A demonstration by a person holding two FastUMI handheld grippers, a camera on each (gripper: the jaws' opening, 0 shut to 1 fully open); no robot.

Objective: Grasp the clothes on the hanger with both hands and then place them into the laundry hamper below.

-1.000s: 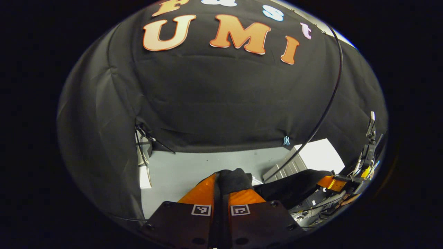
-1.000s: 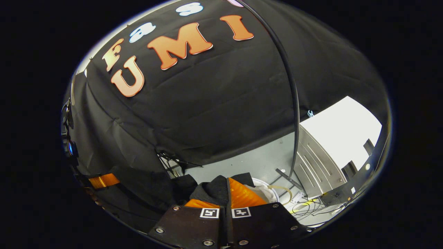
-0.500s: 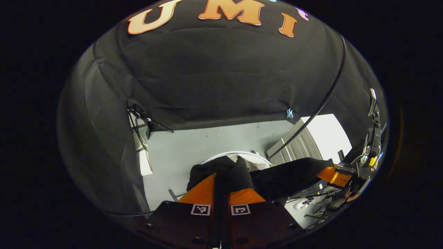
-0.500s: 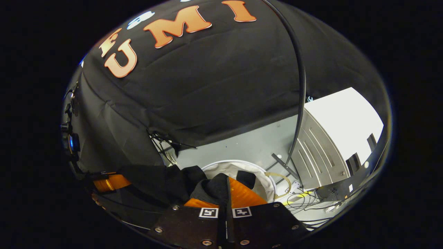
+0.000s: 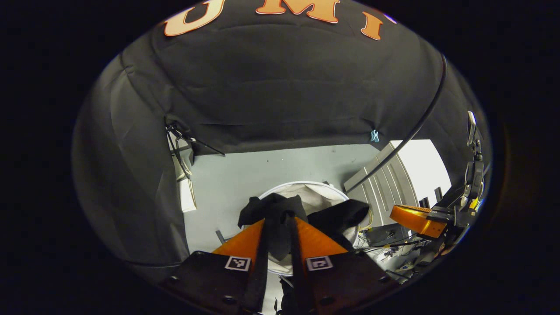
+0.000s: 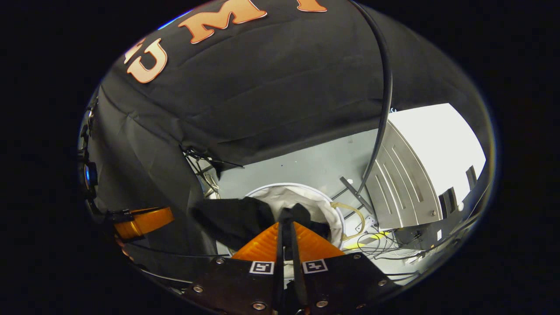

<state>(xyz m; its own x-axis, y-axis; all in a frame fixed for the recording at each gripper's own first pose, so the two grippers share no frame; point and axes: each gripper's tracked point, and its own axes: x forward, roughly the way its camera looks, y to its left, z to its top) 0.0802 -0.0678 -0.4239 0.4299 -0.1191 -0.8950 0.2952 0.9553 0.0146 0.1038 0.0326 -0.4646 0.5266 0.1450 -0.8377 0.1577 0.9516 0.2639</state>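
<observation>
Above a grey floor in a black-draped booth, the left gripper has its orange fingers parted by a narrow gap, with a fold of the black garment bunched between them near the tips; whether both fingers press on the cloth cannot be told. In the right gripper view, the right gripper has its fingers drawn almost together, a thin strip of the same black cloth caught in the slit. The garment stretches sideways between the two grippers, its long axis roughly level, sagging over the open mouth of the white laundry hamper, which stands on the floor directly beneath. A ribbed metal panel lies just beside the hamper.
</observation>
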